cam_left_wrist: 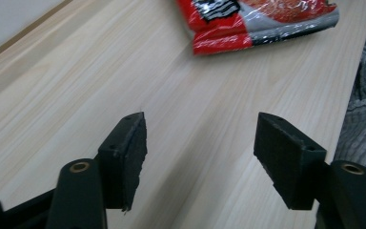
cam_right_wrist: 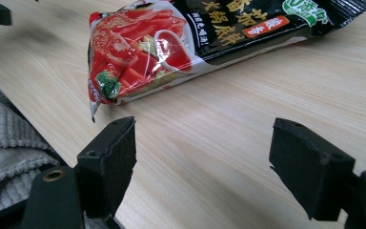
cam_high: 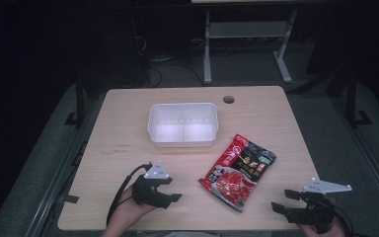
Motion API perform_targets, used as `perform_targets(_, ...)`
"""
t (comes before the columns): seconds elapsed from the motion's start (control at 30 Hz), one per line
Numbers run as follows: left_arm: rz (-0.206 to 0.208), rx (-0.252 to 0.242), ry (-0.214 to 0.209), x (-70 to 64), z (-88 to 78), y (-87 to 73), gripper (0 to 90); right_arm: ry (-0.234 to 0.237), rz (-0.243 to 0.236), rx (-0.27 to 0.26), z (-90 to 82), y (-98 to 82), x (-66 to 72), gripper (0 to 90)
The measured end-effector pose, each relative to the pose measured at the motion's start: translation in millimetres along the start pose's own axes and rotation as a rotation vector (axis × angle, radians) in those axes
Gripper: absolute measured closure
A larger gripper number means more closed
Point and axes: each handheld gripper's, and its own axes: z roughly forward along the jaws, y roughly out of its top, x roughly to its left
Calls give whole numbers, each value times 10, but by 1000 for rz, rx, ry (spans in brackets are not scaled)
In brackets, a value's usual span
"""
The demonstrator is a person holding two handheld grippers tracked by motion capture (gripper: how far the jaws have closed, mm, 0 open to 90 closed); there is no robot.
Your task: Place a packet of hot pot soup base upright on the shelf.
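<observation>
- Packet (cam_high: pixel 238 170) lies flat on the bench (cam_high: pixel 128 148), between both tongs and just in front of the white box (cam_high: pixel 183 124).
- Left tongs (cam_high: pixel 170 190) hover over the bench's near left, jaws apart, holding nothing.
- Right tongs (cam_high: pixel 282 201) sit at the near right edge, jaws wide and empty, facing the packet.

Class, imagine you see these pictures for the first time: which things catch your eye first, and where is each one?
The red and black food packet stands out most, lying flat on the pale wooden table right of centre. Behind it, nearer the far edge, sits a white two-compartment bin. At the near edge, the left gripper and right gripper flank the packet, both open and holding nothing.
</observation>
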Motion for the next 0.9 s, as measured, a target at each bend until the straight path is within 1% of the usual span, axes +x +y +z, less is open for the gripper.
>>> perform_targets(0.03,7,10,3,-16,34,48,370,3,0,-1,-1,0,-1,231)
perform_targets(0.07,7,10,3,-16,34,48,374,3,0,-1,-1,0,-1,231)
perform_targets(0.1,28,20,-8,-39,91,153,394,8,14,-5,-5,4,-6,226)
perform_targets(0.13,28,20,-8,-39,91,153,409,8,14,-5,-5,4,-6,226)
perform_targets(0.17,39,27,-22,-63,147,262,423,9,20,-14,-6,10,-12,210)
perform_targets(0.2,39,27,-22,-63,147,262,436,9,20,-14,-6,10,-12,210)
perform_targets(0.23,53,40,-39,-80,201,367,449,12,24,-17,-11,13,-10,207)
perform_targets(0.27,63,48,-38,-89,232,416,459,15,20,-21,-15,14,-7,206)
perform_targets(0.3,65,56,-42,-97,265,463,468,17,18,-23,-17,16,-2,205)
perform_targets(0.4,82,70,-51,-123,349,608,514,19,11,-15,-11,19,9,206)
perform_targets(0.43,82,70,-51,-123,349,608,528,19,11,-15,-11,19,9,206)
perform_targets(0.5,99,87,-52,-139,407,711,540,20,7,-7,0,19,12,207)
perform_targets(0.53,105,93,-50,-150,438,760,560,21,5,-3,6,19,10,208)
perform_targets(0.57,113,103,-57,-150,501,851,603,21,1,-1,12,19,5,208)
perform_targets(0.6,110,110,-60,-150,533,894,615,20,-1,0,14,19,2,209)
perform_targets(0.7,118,133,-72,-168,632,996,665,17,-1,1,10,19,-10,208)
perform_targets(0.73,118,133,-72,-168,632,996,674,17,-1,1,10,19,-10,208)
perform_targets(0.77,121,145,-78,-172,690,1049,691,17,-2,7,18,28,-15,192)
perform_targets(0.8,121,145,-78,-172,690,1049,704,17,-2,7,18,28,-15,192)
perform_targets(0.83,124,158,-85,-172,724,1077,704,13,-3,10,23,31,-14,190)
perform_targets(0.9,125,186,-93,-183,801,1113,706,22,-4,16,51,57,-15,187)
